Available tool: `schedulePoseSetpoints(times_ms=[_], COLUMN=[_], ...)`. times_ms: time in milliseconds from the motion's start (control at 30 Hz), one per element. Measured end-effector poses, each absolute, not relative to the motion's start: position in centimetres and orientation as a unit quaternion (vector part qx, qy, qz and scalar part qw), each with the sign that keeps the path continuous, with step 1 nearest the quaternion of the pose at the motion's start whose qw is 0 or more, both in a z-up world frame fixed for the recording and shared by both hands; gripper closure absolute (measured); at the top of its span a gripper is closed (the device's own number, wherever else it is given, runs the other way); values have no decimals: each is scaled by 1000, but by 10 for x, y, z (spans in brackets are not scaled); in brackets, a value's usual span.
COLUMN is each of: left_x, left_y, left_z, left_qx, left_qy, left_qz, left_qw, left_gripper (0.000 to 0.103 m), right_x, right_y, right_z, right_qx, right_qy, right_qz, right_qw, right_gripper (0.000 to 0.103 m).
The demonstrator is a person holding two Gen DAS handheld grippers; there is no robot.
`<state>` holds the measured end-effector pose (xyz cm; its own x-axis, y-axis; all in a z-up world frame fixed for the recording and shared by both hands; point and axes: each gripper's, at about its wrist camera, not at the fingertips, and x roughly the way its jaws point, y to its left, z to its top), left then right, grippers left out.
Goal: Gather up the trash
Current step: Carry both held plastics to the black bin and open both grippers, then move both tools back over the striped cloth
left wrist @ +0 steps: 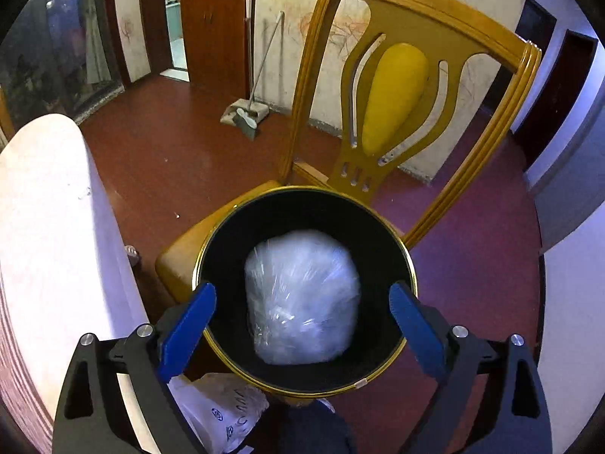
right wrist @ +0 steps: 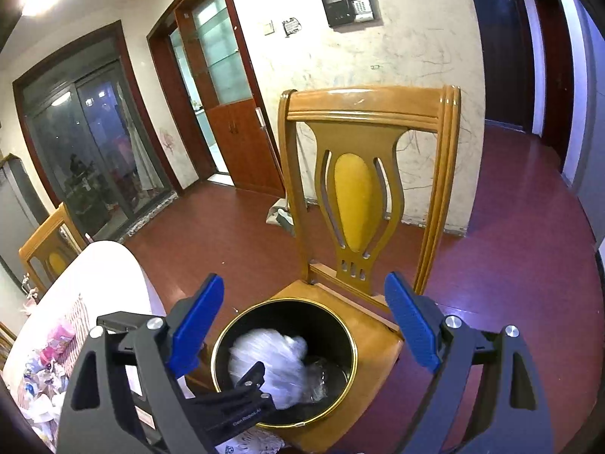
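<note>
A black round bin with a gold rim (left wrist: pixel 410 265) stands on the seat of a wooden chair (left wrist: pixel 177 261). A crumpled clear plastic bag (left wrist: pixel 302 295), blurred, lies inside the bin. My left gripper (left wrist: pixel 302 325) hangs just above the bin's mouth, open, its blue pads (left wrist: pixel 189 325) wide apart and touching nothing. In the right wrist view the bin (right wrist: pixel 353 344) and the bag (right wrist: pixel 272 363) sit below my right gripper (right wrist: pixel 304 325), which is open and empty, higher and further back. The left gripper's black frame (right wrist: pixel 242 397) reaches over the bin's near rim.
The chair's tall backrest (right wrist: pixel 355 204) rises right behind the bin. A white-topped table (left wrist: pixel 49 227) with clutter (right wrist: pixel 49 359) stands to the left. A white printed plastic bag (left wrist: pixel 215 412) lies beside the bin. A broom and dustpan (left wrist: pixel 245 113) lean on the far wall. The floor is red wood.
</note>
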<state>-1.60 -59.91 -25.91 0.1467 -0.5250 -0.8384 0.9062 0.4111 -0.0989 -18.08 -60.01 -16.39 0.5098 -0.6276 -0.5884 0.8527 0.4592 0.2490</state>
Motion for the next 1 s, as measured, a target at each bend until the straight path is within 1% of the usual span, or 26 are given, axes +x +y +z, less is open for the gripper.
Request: schedulePoseSetpoints(times_ms=[300, 433, 567, 700, 833, 1000], left_x=[-19, -16, -5, 4, 16, 31], left_y=[-582, -564, -538, -487, -424, -336], left_z=[-232, -214, -195, -164, -132, -93], left_qx=[202, 185, 154, 142, 134, 109], left_qy=[398, 385, 385, 349, 308, 281], left_qz=[-503, -504, -494, -471, -438, -374], left_qw=[740, 750, 765, 798, 834, 877], left_gripper=[12, 9, 9, 6, 6, 6], right_x=[-180, -178, -171, -159, -138, -101], right_y=[-589, -582, -569, -553, -532, -495], right_z=[-139, -131, -119, -107, -99, -90], right_qx=[248, 243, 233, 224, 213, 193], right_qy=[190, 180, 172, 162, 161, 162], right_qz=[-448, -441, -427, -401, -358, -287], right_qw=[838, 845, 856, 873, 895, 924], right_gripper=[16, 16, 17, 17, 16, 16])
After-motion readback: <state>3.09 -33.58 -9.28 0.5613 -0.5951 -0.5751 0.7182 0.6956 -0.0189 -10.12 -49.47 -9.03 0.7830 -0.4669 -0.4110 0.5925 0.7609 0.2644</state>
